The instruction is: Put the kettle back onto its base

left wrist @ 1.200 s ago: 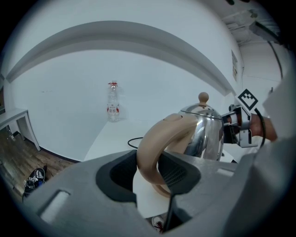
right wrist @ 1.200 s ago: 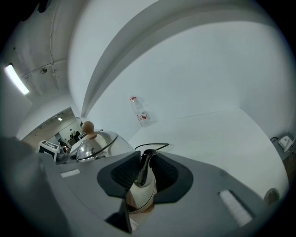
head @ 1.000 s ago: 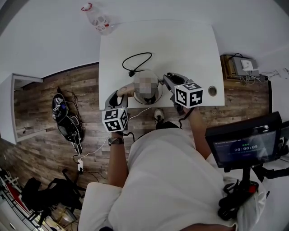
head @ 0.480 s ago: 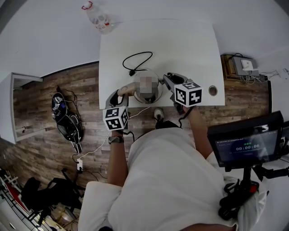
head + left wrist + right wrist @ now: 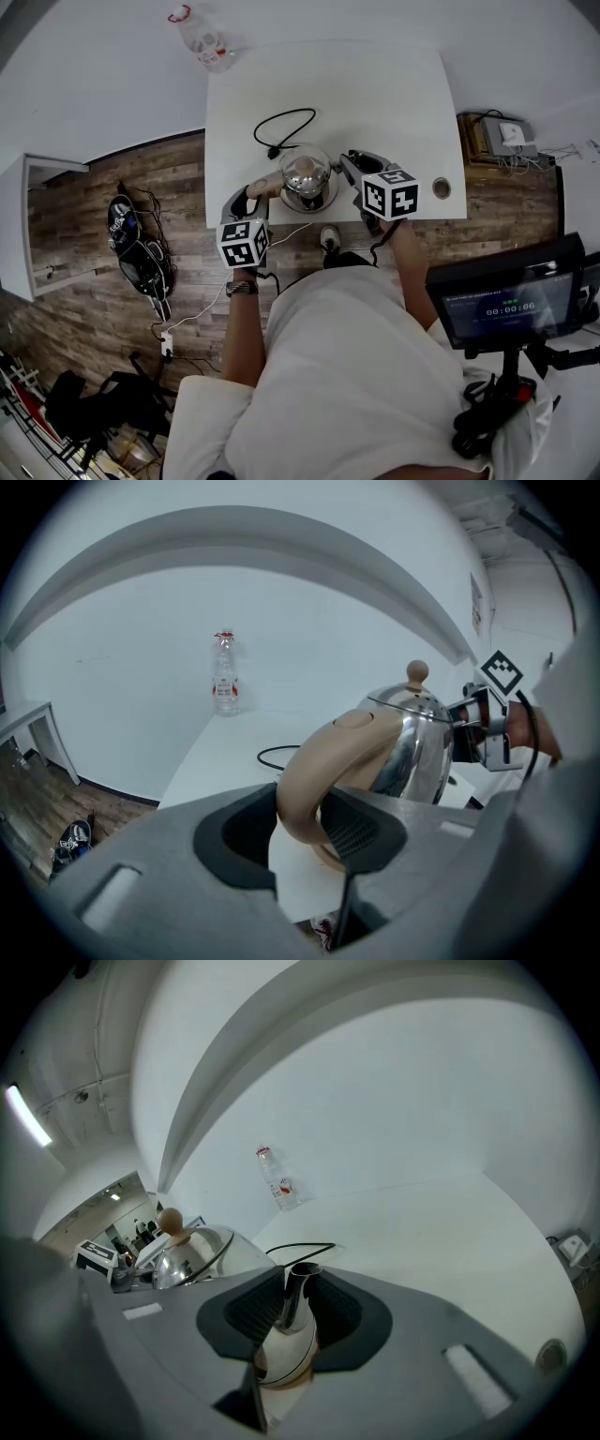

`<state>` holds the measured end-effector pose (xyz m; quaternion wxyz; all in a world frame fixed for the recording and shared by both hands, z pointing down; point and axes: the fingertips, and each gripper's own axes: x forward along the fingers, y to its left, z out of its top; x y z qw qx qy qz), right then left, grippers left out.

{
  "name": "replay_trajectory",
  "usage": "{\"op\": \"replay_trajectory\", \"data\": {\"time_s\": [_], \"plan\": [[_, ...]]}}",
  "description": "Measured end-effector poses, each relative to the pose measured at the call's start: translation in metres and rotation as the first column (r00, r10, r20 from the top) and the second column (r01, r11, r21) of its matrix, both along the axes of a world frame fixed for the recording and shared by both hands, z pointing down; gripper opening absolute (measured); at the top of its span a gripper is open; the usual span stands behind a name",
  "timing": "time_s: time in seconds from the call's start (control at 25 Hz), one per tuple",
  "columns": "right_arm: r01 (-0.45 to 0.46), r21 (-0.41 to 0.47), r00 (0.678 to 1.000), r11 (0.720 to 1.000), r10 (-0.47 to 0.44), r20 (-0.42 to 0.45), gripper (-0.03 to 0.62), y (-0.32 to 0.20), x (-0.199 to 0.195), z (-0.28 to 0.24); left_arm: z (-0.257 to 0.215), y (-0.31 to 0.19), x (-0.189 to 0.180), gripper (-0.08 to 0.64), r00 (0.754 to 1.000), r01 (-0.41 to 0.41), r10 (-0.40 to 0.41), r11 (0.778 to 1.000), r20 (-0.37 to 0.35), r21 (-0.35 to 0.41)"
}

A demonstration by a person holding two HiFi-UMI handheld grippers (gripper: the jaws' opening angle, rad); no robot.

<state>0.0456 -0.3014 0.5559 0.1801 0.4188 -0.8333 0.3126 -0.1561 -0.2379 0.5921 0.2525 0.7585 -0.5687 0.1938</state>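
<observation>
A shiny steel kettle (image 5: 306,175) with a wooden lid knob and a beige handle (image 5: 314,780) stands near the front edge of the white table (image 5: 394,103). My left gripper (image 5: 251,192) is shut on the handle, which fills the gap between its pads (image 5: 361,832). My right gripper (image 5: 349,169) grips the kettle's spout (image 5: 298,1293) from the other side. A black power cord (image 5: 281,127) loops on the table just behind the kettle. A beige rim shows under the kettle; I cannot tell whether it is the base.
A clear plastic bottle (image 5: 202,37) stands on the floor beyond the table's far left corner. A round cable hole (image 5: 441,189) sits at the table's front right. A monitor (image 5: 506,300) stands to my right, and bags and cables lie on the wooden floor at left.
</observation>
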Motion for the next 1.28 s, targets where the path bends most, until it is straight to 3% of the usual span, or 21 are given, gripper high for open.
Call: {"op": "replay_trajectory", "data": {"time_s": [1.04, 1.28], "plan": [[-0.03, 0.015, 0.999, 0.999, 0.03, -0.015, 0.084, 0.003, 0.001, 0.01, 0.016, -0.005, 0.001, 0.147, 1.0, 0.015, -0.015, 1.0, -0.011, -0.006], [-0.041, 0.002, 0.999, 0.999, 0.041, -0.017, 0.124, 0.003, 0.004, 0.014, 0.013, -0.008, 0.003, 0.16, 1.0, 0.011, -0.011, 1.0, -0.01, 0.025]]}}
